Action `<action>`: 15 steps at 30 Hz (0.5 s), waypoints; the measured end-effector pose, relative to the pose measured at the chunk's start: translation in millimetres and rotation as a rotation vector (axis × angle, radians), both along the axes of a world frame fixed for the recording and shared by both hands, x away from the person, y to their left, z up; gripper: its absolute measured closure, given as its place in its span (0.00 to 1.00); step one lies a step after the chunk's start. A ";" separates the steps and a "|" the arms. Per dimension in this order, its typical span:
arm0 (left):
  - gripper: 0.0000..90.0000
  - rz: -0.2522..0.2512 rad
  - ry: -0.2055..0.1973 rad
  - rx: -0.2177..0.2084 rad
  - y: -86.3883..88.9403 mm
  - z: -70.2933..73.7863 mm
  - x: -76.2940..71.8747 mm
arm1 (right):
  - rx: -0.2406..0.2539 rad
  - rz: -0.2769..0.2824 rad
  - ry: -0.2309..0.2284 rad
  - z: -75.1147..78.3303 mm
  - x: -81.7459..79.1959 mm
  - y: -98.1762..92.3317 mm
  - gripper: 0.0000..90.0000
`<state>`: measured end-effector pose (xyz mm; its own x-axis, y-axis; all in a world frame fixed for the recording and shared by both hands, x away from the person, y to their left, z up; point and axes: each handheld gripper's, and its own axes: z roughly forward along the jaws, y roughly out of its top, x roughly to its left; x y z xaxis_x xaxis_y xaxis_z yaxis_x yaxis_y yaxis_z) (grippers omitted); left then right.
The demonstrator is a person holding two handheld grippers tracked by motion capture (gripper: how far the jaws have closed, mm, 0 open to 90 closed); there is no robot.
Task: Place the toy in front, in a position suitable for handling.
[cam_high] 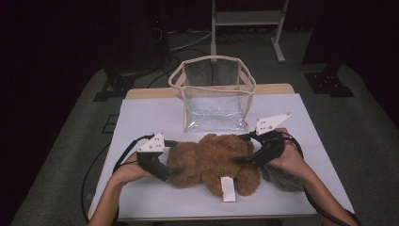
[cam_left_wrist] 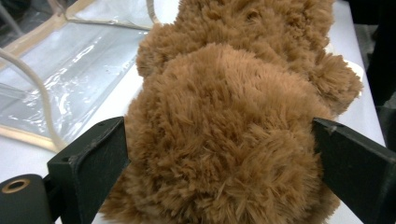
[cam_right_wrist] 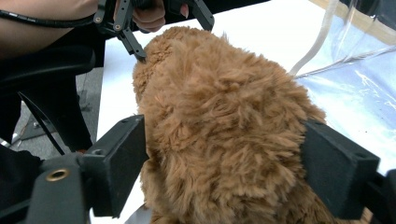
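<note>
1. Table (cam_high: 141,117): flat, rectangular, smooth pale cover; wooden edge showed at the far side.
2. Bag (cam_high: 214,92): boxy, clear glossy plastic with cream fabric trim and handles, standing open-topped at the far middle of the table. Nothing could be made out inside; the wrinkled plastic glared.
3. Teddy bear (cam_high: 211,162): brown, shaggy plush, lumpy rounded shape, lying on the table just in front of the bag, between the two hands. White rectangular tag (cam_high: 227,188) lay at its near edge. Face not visible.
4. Left gripper (cam_high: 176,170): black, blocky jaws spread wide around one fuzzy end of the bear; pads sat right at the fur in the left gripper view (cam_left_wrist: 219,163), hard pressing or just touching, couldn't tell.
5. Right gripper (cam_high: 237,160): same build, jaws wide around the bear's other end, fur bulging between the pads (cam_right_wrist: 224,158); grip force likewise unclear.
6. Dark crinkly item under the right hand (cam_high: 287,157): mostly hidden, couldn't identify.
</note>
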<state>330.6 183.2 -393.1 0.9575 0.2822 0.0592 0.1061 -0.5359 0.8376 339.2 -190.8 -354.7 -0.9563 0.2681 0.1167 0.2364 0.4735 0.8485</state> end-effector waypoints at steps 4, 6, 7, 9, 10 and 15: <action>0.03 -0.019 0.019 0.016 -2.8 -6.7 1.3 | -0.020 -0.003 -0.022 -2.4 0.8 3.5 0.18; 0.03 -0.030 0.029 0.023 -4.9 -10.0 1.3 | -0.015 -0.006 -0.020 -4.6 1.8 5.2 0.18; 0.03 -0.030 0.030 0.021 -6.0 -11.5 1.1 | -0.018 -0.008 -0.022 -6.2 2.4 6.4 0.18; 0.10 -0.026 0.030 0.018 -5.8 -11.9 0.7 | -0.032 -0.017 -0.035 -10.5 2.5 9.7 0.19; 0.15 -0.019 0.026 0.021 -5.4 -11.6 0.5 | -0.041 -0.029 -0.044 -12.2 2.1 10.9 0.23; 0.40 0.003 0.001 0.025 -6.2 -4.7 -3.1 | -0.044 -0.083 -0.032 -12.4 2.7 9.8 0.46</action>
<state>327.5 177.0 -397.8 0.9566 0.2838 0.0656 0.1085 -0.5562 0.8239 341.9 -181.0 -367.1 -0.9336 0.3507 0.0731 0.2496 0.4904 0.8350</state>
